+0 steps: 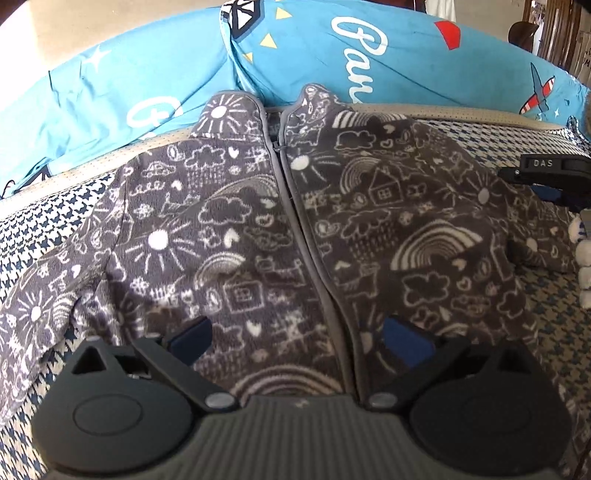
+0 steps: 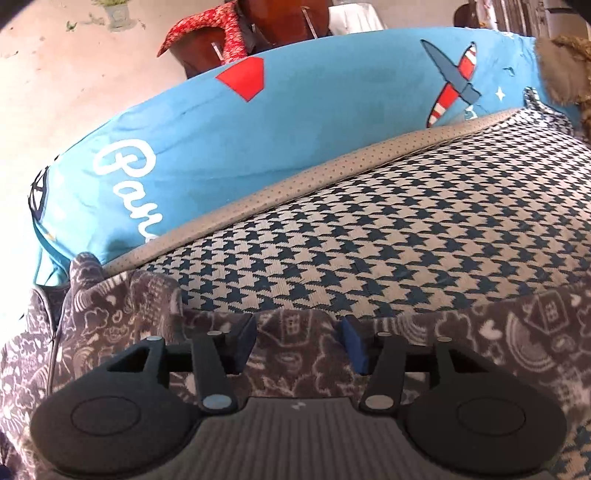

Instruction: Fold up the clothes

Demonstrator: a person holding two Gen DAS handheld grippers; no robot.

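A grey fleece zip jacket (image 1: pixel 280 229) with white doodle prints lies spread flat, front up, on a houndstooth cover (image 2: pixel 388 251). Its collar points toward the blue pillows and its sleeves reach out left and right. My left gripper (image 1: pixel 299 339) is open, hovering over the jacket's lower front near the zipper. My right gripper (image 2: pixel 299 343) is open, just above the jacket's right sleeve (image 2: pixel 295 332); it also shows at the right edge of the left wrist view (image 1: pixel 546 177). Neither holds cloth.
Blue printed pillows (image 1: pixel 332 55) lie along the far edge of the bed. A beige perforated border (image 2: pixel 295 177) runs between pillows and cover. A wooden chair with a red cloth (image 2: pixel 229 33) stands beyond on a beige floor. White pom-poms (image 1: pixel 583 254) sit at the right.
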